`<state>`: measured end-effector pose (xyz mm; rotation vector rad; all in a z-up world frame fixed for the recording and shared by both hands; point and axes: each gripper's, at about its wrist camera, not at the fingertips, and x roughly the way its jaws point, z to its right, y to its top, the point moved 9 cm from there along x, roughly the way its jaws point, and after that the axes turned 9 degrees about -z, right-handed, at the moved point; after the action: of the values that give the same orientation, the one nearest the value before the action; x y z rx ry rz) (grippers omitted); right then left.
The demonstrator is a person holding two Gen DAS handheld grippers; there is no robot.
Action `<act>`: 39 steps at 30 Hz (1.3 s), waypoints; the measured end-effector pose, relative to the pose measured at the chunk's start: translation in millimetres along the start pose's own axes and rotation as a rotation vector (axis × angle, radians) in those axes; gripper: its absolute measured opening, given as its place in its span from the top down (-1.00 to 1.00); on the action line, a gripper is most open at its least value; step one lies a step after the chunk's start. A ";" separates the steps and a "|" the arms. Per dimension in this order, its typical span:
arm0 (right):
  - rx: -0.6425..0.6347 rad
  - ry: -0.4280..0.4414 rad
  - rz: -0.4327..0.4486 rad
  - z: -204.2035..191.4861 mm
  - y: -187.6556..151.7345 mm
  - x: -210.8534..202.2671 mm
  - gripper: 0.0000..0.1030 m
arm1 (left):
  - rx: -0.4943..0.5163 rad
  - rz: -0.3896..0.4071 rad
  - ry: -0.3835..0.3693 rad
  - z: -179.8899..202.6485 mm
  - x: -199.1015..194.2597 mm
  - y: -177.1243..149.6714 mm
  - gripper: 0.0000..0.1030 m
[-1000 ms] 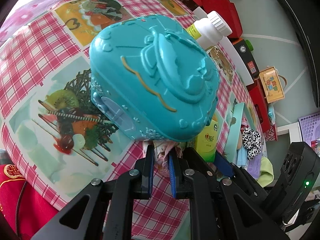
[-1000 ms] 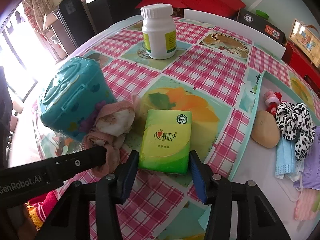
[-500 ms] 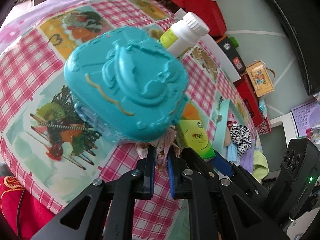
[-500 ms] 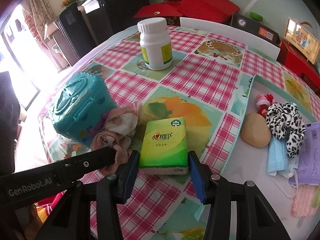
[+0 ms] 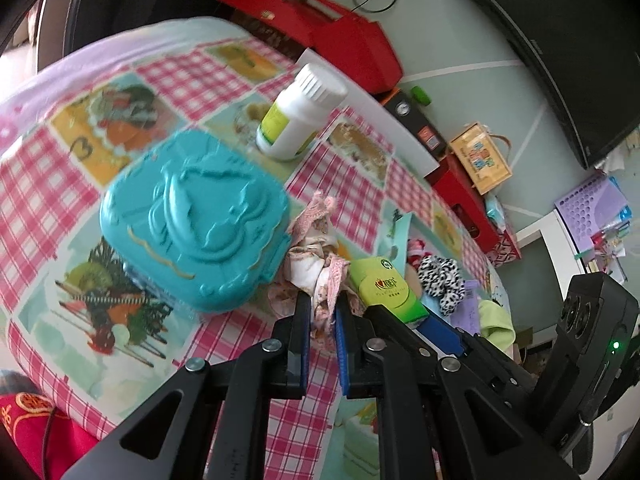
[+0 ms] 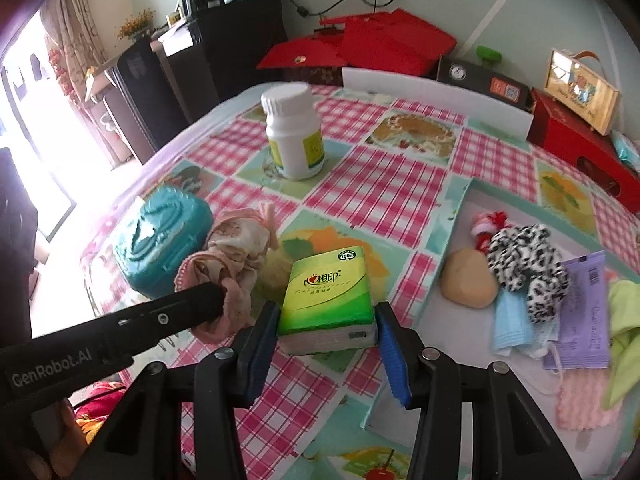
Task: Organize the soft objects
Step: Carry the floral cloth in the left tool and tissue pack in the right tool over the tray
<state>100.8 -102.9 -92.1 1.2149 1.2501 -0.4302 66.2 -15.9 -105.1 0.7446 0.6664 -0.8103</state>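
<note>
My left gripper (image 5: 323, 316) is shut on a pink floral cloth (image 5: 316, 248) and holds it lifted above the checked tablecloth, beside the teal plastic case (image 5: 192, 220). The cloth (image 6: 236, 256) and the left gripper's arm also show in the right wrist view. My right gripper (image 6: 326, 340) is shut on a green tissue pack (image 6: 330, 292), which it holds off the table. The same pack shows in the left wrist view (image 5: 388, 288).
A white pill bottle (image 6: 294, 132) stands at the back. A white tray (image 6: 460, 208) on the right holds a beige lump (image 6: 468, 284), a black-and-white scrunchie (image 6: 524, 256), a blue mask (image 6: 512, 320), a purple packet (image 6: 584, 304) and other soft items. Red boxes (image 6: 360, 48) lie beyond the table.
Both grippers have risen and pulled back. The cloth has come up from under the teal case's edge, and the tissue pack has lifted off the table.
</note>
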 end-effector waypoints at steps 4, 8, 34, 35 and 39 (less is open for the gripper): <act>0.016 -0.010 0.030 8.1 2.1 -10.5 0.00 | 0.038 0.025 -0.016 10.0 -6.8 3.0 0.79; 0.038 -0.023 0.060 17.2 3.3 -22.3 0.01 | 0.075 0.061 -0.010 18.3 -13.9 6.4 0.79; 0.278 -0.116 0.310 124.8 -4.4 -133.3 0.01 | 0.353 0.123 0.032 120.6 -38.2 15.7 0.79; 0.294 -0.123 0.316 130.8 -6.3 -137.1 0.01 | 0.364 0.122 0.028 126.7 -37.7 15.5 0.79; 0.347 -0.159 0.333 153.6 -16.1 -149.1 0.01 | 0.416 0.106 0.017 152.8 -28.4 11.4 0.79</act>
<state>111.3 -292.6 7.8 1.6186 0.8364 -0.4984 96.6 -120.2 6.6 1.1550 0.4722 -0.8556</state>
